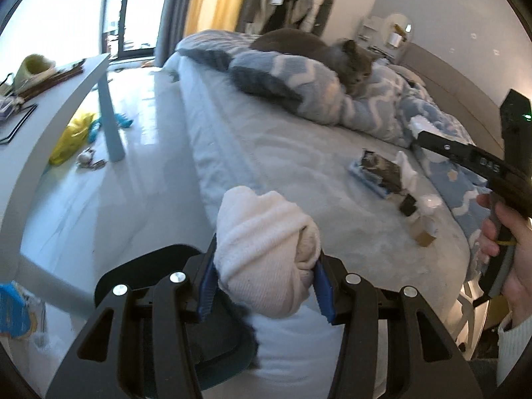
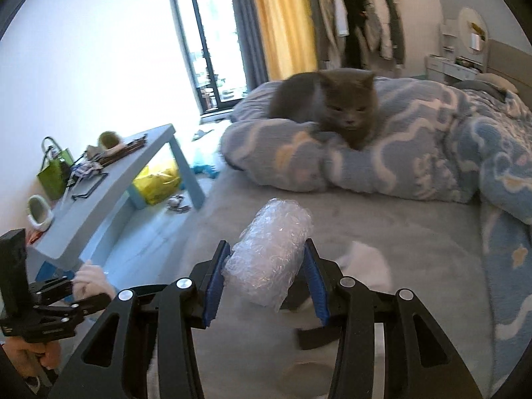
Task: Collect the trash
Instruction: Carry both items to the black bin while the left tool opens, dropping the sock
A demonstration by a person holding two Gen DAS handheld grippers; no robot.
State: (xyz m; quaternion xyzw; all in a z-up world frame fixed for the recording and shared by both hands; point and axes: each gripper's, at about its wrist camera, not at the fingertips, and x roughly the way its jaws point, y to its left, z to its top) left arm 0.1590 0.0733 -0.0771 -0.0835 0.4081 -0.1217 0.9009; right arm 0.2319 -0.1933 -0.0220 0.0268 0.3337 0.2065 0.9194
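My left gripper (image 1: 264, 277) is shut on a rolled white cloth bundle (image 1: 262, 249), held above the bed's near edge. My right gripper (image 2: 266, 276) is shut on a roll of clear bubble wrap (image 2: 271, 252), held over the grey bedsheet (image 2: 382, 229). In the left wrist view more trash lies on the bed: a torn printed packet (image 1: 375, 169), white tissue (image 1: 407, 169), a small black piece (image 1: 408, 204) and a small cardboard box (image 1: 423, 234). A white tissue (image 2: 365, 261) lies just right of the right gripper.
A grey cat (image 2: 332, 106) lies on the blue patterned duvet (image 2: 432, 159). A light blue low table (image 2: 109, 186) with clutter stands to the left. A yellow bag (image 2: 156, 179) and small items lie on the floor beneath it. Curtains and a window are behind.
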